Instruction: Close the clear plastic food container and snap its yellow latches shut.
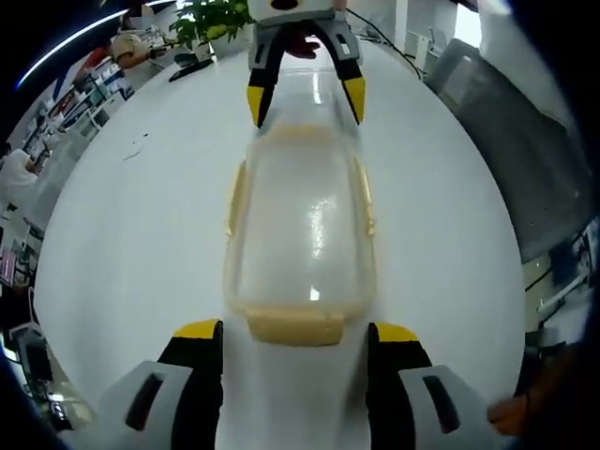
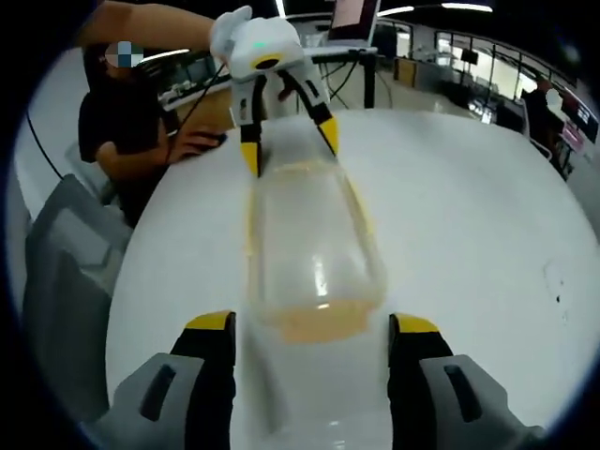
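Note:
A clear plastic container (image 1: 305, 220) with its lid on lies lengthwise on the white table (image 1: 141, 234). Yellow latches show at its near end (image 1: 294, 327), along both long sides (image 1: 233, 202) and at the far end. My left gripper (image 1: 296, 330) is open, its yellow-tipped jaws standing either side of the near end latch. At the far end my right gripper (image 1: 305, 101) is also open and straddles the box. In the right gripper view the same container (image 2: 314, 248) runs from my right gripper (image 2: 311, 323) to my left gripper (image 2: 291, 145). Whether the latches are snapped I cannot tell.
A potted plant (image 1: 211, 19) and a dark object (image 1: 192, 66) sit at the table's far edge. A grey chair (image 1: 525, 141) stands on the right. A seated person (image 2: 131, 122) and another grey chair (image 2: 66, 281) are beside the table.

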The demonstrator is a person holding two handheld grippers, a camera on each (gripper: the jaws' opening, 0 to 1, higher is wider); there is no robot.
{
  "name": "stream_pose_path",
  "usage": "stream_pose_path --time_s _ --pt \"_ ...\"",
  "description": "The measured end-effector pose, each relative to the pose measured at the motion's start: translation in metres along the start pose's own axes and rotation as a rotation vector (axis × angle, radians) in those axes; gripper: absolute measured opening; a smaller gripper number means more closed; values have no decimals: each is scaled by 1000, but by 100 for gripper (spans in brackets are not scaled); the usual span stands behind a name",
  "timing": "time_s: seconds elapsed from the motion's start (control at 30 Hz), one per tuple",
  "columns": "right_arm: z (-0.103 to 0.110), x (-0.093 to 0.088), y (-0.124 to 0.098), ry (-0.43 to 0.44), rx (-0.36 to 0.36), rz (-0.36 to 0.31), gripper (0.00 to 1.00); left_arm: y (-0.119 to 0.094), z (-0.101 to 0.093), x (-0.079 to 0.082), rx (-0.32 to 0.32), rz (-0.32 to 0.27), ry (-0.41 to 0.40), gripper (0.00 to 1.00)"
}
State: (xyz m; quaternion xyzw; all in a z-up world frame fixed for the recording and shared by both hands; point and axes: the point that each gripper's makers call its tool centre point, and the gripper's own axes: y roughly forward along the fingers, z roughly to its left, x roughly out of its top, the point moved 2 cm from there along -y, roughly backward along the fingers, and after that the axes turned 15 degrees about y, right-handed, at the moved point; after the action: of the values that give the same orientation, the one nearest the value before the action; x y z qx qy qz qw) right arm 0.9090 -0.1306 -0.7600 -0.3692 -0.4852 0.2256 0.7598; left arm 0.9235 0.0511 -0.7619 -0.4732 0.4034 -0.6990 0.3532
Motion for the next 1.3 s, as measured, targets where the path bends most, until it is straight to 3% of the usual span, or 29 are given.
stream_pose_path --time_s 0.4,0.7,0.9,1.03,1.3 --pt "4 1 11 -82 3 37 61 3 -3 3 -17 8 54 57" --pt "1 -2 15 -84 -18 57 57 5 -3 8 -36 -8 58 52" --pt "2 -2 16 -91 -25 62 56 6 -1 8 -40 -17 37 52" --pt "-1 -3 18 -162 -58 84 54 7 0 7 -49 -19 20 51" --pt "-1 -1 17 -145 -51 80 53 7 -2 4 -70 -15 -24 47"
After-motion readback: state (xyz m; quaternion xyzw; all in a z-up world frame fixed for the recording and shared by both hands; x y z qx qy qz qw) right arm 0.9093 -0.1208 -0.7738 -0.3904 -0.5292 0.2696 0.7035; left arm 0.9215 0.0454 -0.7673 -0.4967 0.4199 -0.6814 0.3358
